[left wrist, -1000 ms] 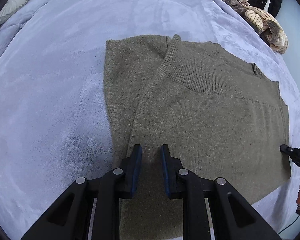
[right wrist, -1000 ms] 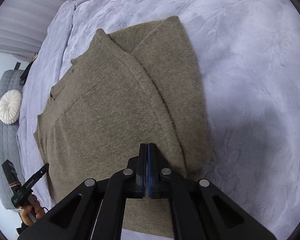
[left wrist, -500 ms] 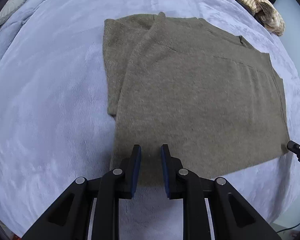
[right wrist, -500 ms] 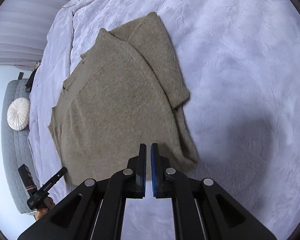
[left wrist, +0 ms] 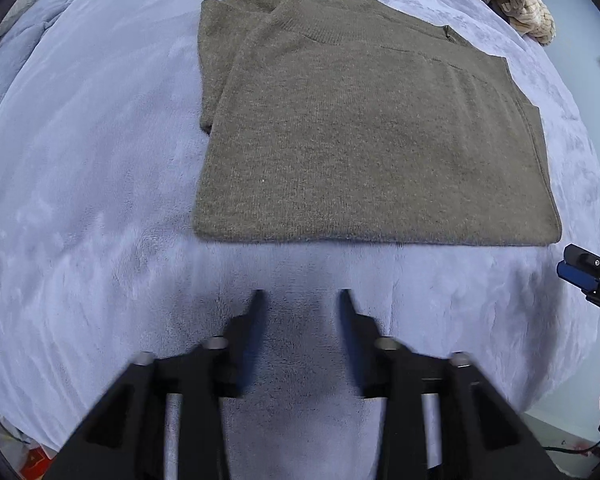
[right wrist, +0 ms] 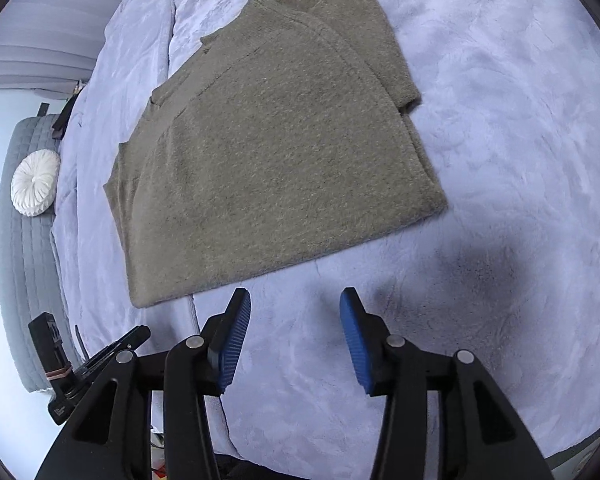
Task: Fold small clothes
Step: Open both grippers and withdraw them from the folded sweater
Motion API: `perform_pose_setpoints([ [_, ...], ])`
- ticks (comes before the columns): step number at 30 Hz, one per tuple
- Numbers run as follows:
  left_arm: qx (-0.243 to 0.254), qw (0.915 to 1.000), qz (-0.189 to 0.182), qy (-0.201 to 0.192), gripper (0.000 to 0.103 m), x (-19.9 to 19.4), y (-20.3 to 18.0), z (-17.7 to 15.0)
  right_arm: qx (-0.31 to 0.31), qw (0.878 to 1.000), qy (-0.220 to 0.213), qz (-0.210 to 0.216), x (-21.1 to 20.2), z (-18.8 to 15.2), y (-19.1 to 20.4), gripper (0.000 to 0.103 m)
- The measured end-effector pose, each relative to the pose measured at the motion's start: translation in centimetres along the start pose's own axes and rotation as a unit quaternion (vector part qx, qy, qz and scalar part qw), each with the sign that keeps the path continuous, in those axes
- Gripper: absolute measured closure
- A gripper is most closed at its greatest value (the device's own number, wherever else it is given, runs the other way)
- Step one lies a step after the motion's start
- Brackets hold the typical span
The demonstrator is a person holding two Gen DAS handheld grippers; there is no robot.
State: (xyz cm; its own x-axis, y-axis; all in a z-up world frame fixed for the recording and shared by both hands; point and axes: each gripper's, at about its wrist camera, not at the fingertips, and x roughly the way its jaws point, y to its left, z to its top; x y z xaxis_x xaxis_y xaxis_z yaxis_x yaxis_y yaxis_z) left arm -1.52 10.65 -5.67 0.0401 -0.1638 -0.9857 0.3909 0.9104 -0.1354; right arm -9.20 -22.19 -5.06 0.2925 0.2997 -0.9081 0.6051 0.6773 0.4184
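Observation:
An olive-brown knitted sweater (left wrist: 364, 128) lies folded flat on the lilac plush bedspread (left wrist: 80, 160), with one sleeve folded under at its left side. It also shows in the right wrist view (right wrist: 276, 152). My left gripper (left wrist: 300, 300) is open and empty, hovering over bare bedspread just short of the sweater's near edge. My right gripper (right wrist: 294, 308) is open and empty, also just short of the near edge. The right gripper's blue-padded tip shows at the right edge of the left wrist view (left wrist: 584, 272).
A pile of striped and dark clothes (left wrist: 512, 4) lies at the far right of the bed. A white round cushion (right wrist: 36, 188) sits on a grey quilted bench (right wrist: 24, 264) beside the bed. The bed's near edge (left wrist: 560, 420) drops off below the grippers.
Both grippers have let go of the sweater, opened wide and pulled back from it. The sweater now lies folded with its near edge clear of both grippers.

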Motion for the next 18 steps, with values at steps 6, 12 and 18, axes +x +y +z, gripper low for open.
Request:
perform_pose_setpoints([
  [6, 0.010, 0.9990, 0.020, -0.040, 0.004, -1.7, 0.2, -0.1, -0.021, 1.000, 0.001, -0.001, 0.2, -0.3, 2.2, 0.049],
  [12, -0.006, 0.9985, 0.019, -0.050, 0.001, -1.5, 0.7, 0.6, -0.035, 0.999, 0.009, -0.006, 0.9, -0.8, 4.0, 0.028],
  [18, -0.019, 0.9985, 0.019, -0.048, 0.001, -1.0, 1.8, 1.0, -0.063, 0.998, 0.004, -0.014, 2.2, -1.0, 6.7, 0.018],
])
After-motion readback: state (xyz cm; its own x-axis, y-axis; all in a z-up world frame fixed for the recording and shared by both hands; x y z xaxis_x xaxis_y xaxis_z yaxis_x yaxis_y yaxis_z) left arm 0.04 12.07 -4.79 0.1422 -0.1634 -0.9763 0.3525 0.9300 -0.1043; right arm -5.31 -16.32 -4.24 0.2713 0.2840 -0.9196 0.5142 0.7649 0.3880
